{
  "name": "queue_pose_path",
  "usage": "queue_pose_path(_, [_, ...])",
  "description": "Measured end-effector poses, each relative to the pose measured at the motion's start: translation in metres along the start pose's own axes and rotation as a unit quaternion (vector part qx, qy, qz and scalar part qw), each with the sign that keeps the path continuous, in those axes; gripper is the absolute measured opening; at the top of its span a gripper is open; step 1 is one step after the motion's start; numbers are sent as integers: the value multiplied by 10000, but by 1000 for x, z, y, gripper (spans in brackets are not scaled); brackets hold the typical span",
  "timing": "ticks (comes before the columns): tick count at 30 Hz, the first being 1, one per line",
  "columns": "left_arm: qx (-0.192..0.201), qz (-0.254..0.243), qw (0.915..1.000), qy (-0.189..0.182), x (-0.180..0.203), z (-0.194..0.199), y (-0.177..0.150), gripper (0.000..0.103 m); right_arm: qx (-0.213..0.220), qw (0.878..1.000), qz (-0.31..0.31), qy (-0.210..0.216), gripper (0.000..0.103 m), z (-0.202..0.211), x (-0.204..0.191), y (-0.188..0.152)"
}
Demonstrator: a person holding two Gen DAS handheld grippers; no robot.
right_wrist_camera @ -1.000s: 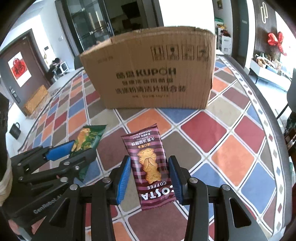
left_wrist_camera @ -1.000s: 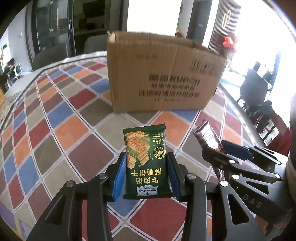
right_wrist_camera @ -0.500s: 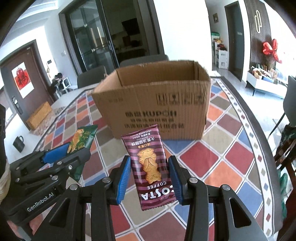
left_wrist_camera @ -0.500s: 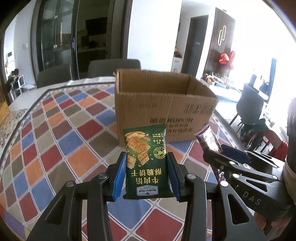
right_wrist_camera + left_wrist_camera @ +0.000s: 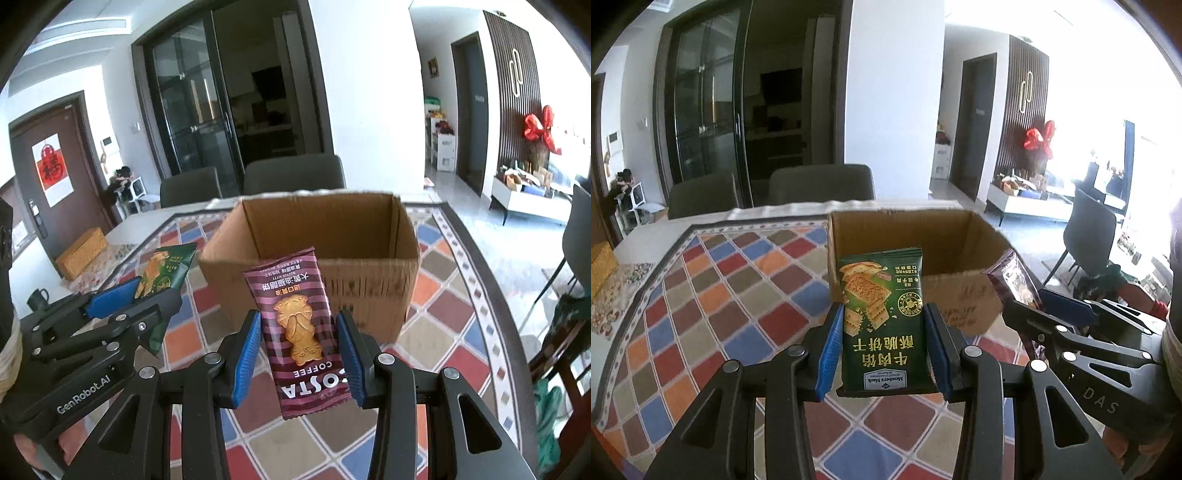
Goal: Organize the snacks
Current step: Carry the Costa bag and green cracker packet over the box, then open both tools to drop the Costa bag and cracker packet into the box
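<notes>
My left gripper (image 5: 884, 347) is shut on a green biscuit packet (image 5: 882, 317), held upright between its blue pads. A maroon striped Costa Coffee cookie packet (image 5: 299, 328) stands in my right gripper (image 5: 301, 352), which is shut on it. Both packets hang in the air in front of an open cardboard box (image 5: 314, 240), whose brown inside shows from above. In the left wrist view the right gripper (image 5: 1030, 306) and its maroon packet (image 5: 1012, 277) sit at the right. The right wrist view has the left gripper (image 5: 136, 295) with the green packet (image 5: 166, 269) at the left.
The box (image 5: 960, 258) stands on a table covered by a cloth of coloured diamonds (image 5: 713, 302). Two grey chairs (image 5: 291, 177) stand behind the table. A dark mug (image 5: 37, 297) sits far left, and another chair (image 5: 1089, 229) stands on the floor at the right.
Both grippers have risen with their packets. The box, seen before from its side, now sits lower in view and shows its open inside.
</notes>
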State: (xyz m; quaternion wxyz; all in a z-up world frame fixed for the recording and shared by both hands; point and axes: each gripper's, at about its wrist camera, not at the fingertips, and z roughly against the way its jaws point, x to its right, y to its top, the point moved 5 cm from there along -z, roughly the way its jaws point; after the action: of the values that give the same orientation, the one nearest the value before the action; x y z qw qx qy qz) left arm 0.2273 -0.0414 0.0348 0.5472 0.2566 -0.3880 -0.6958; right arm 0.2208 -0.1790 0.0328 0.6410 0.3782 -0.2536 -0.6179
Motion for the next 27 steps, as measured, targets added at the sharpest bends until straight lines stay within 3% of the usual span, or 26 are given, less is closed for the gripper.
queue_pose_path(12, [-72,-86,9999,-95,-2,-19,46,42,37,9999,152,-39,42,-10,4,45])
queue_pose_path(27, [-695,-127,9972,-231,-4,-69,91,42,-349,9989,243,-192,42,-50,20,93])
